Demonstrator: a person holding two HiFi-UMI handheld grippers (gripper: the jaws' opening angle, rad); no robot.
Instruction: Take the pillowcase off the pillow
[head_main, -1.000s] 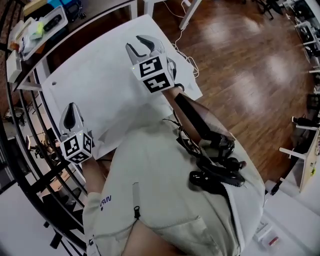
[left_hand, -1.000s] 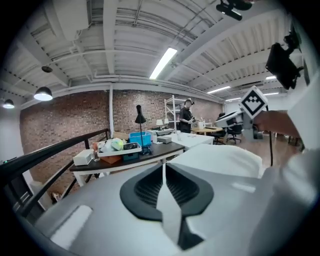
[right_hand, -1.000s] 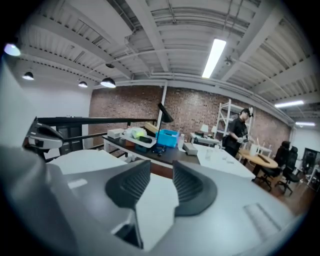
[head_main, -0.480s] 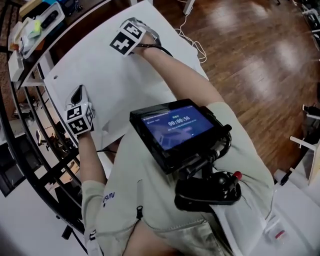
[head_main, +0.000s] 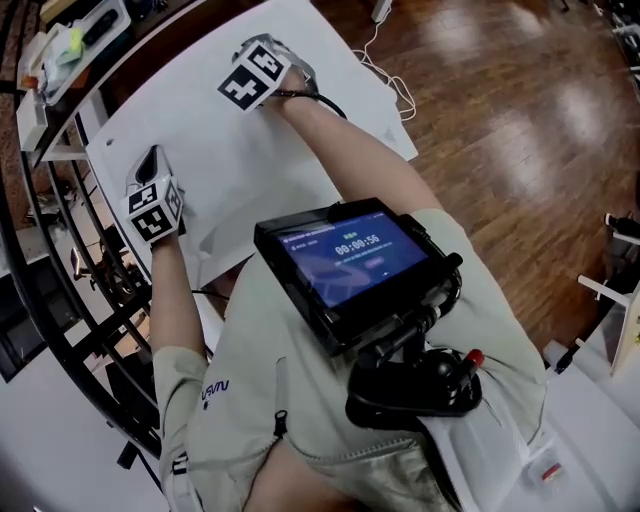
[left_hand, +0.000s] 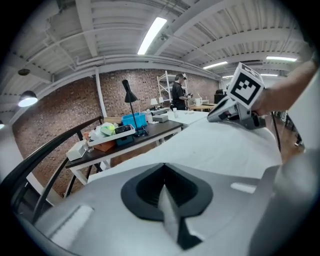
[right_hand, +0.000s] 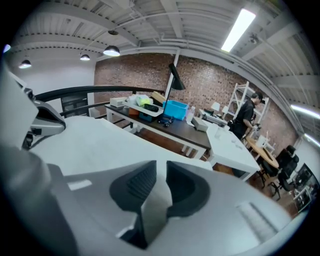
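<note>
change: both grippers hung above the pillow (head_main: 200, 120) a second ago. Now both are down on it, arms stretched out.
left gripper (left_hand: 162, 180): closed, with a thin fold of pillowcase (head_main: 235, 175) pinched in it. It sits at the pillow's left edge.
right gripper (right_hand: 161, 175): the jaws have just been closing. A thicker fold of white fabric stands between them, clamped from both sides. It sits by the pillow's far edge, well apart from the left gripper.
pillow state: lies flat. The pillowcase looks fully on and no bare pillow shows. The opening isn't visible in any view.
meaning: the reach is done and both grips are in. Stripping hasn't started and nothing has been peeled back yet.
next (my read): one grip should hold while the other drags the pillowcase, or both should draw it toward the open end. I can't tell whether either pinch holds fabric only or fabric plus filling.
risk: the right fold is bulky and may include the pillow. If so, a pull would drag the whole thing instead of sliding the pillowcase off.
</note>
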